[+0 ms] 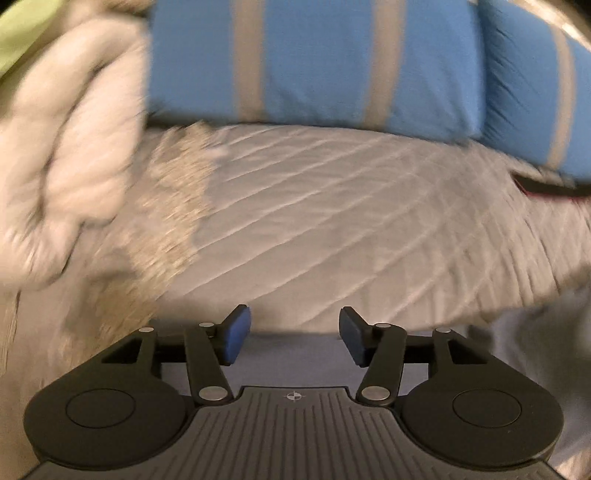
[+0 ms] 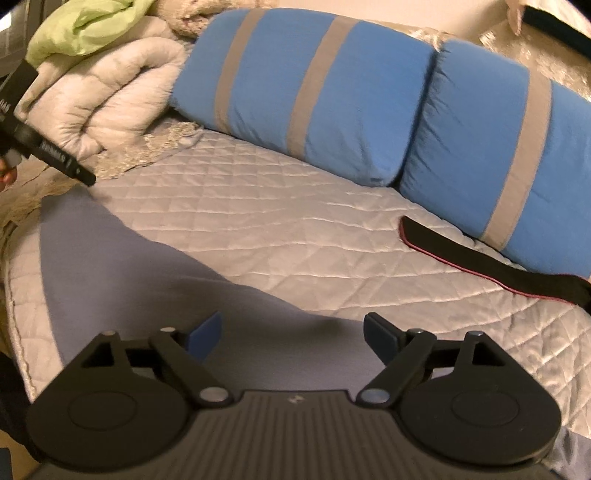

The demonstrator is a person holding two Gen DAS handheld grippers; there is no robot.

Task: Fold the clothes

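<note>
A grey-blue garment (image 2: 147,277) lies spread flat on the quilted bed cover (image 2: 295,221), reaching from the left side to under my right gripper (image 2: 294,319). That gripper hovers just over the cloth with its jaws wide open and nothing between the pads. My left gripper (image 1: 294,317) is open too and holds nothing. A strip of the grey-blue garment (image 1: 295,349) shows below its fingers. In the right wrist view, a black finger (image 2: 70,164) of the left gripper points at the garment's far left corner.
Two blue pillows with grey stripes (image 2: 314,92) lie along the back of the bed. A bunched white duvet (image 2: 110,99) and a green cloth (image 2: 85,26) sit at the back left. A black cloth with a red edge (image 2: 480,262) lies at the right, by the pillows.
</note>
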